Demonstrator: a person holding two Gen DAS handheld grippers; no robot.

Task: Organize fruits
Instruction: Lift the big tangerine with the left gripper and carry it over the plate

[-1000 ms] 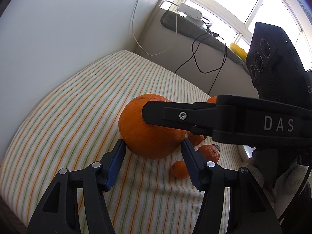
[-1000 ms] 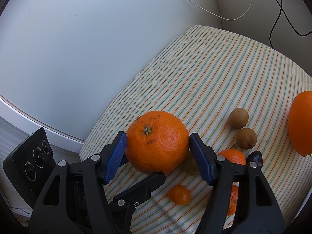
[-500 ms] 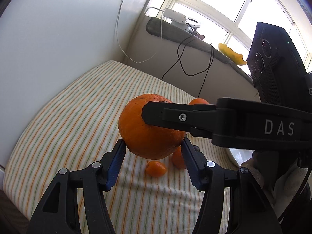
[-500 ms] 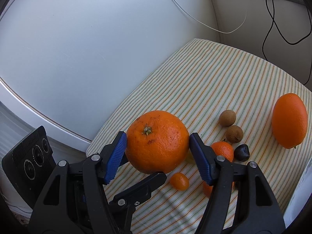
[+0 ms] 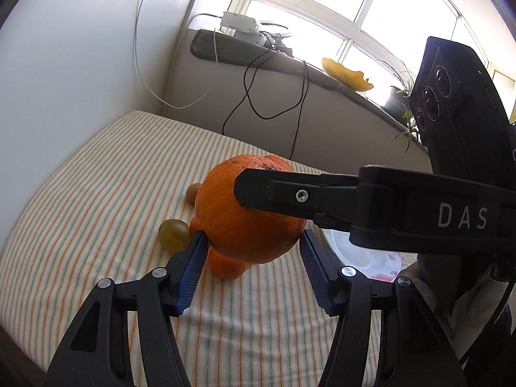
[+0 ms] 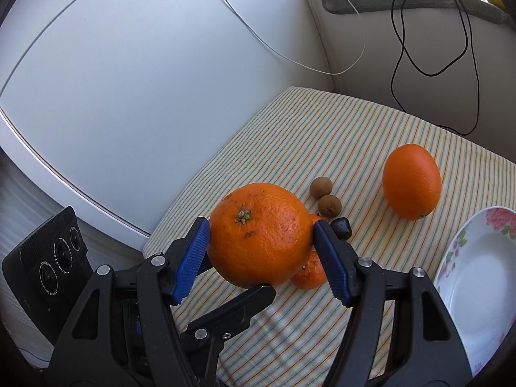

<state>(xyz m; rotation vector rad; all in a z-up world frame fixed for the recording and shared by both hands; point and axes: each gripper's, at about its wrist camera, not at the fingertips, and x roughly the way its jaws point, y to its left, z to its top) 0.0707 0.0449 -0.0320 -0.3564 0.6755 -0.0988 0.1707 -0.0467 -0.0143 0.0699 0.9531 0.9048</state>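
The big orange [image 6: 261, 233] has risen off the striped cloth [image 6: 322, 135] since a second ago — small fruits once hidden behind it now show below, and a plate has come into sight. The right gripper [image 6: 261, 248] pinches that orange between its blue pads [image 6: 190, 258], stem end facing the camera, clear of the cloth. In the left wrist view the left gripper [image 5: 250, 266] stands spread, its pads [image 5: 190, 269] either side of the orange [image 5: 248, 209] without visibly pressing it, while a black finger of the right gripper crosses in front.

Only the right view shows the second orange [image 6: 411, 180] lying well apart on the cloth, two brown round fruits [image 6: 325, 196] side by side, a dark fruit [image 6: 342, 227] just beside them, and a small tangerine [image 6: 309, 272] under the held orange. Only the left view shows a green grape [image 5: 174, 233] near its left pad, plus the window sill [image 5: 290, 61] with cables.

The flowered white plate [image 6: 477, 277] at the right edge — its visible part holds nothing.
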